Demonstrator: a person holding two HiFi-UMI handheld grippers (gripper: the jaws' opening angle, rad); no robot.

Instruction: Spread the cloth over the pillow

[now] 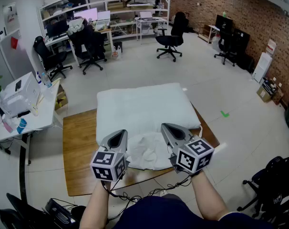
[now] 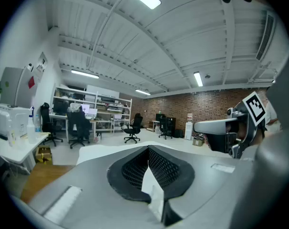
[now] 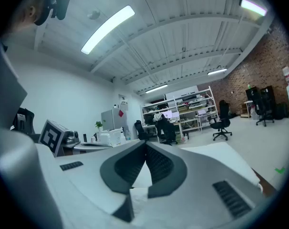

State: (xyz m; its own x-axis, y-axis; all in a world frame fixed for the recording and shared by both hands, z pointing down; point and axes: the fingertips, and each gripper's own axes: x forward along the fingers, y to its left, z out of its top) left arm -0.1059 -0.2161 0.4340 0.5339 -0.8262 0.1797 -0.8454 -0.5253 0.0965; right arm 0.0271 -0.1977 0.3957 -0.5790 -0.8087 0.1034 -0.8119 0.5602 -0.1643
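My left tongs [image 1: 118,136] and right tongs [image 1: 169,129] both have their jaws pressed together, and I see nothing clamped in them. Between them the white cloth [image 1: 147,152] lies crumpled on the near edge of the white pillow [image 1: 144,106], which rests on the wooden table [image 1: 80,147].

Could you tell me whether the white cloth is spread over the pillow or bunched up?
Bunched, not spread. The crumpled white cloth lies heaped at the near edge of the white pillow, most of it uncovered.
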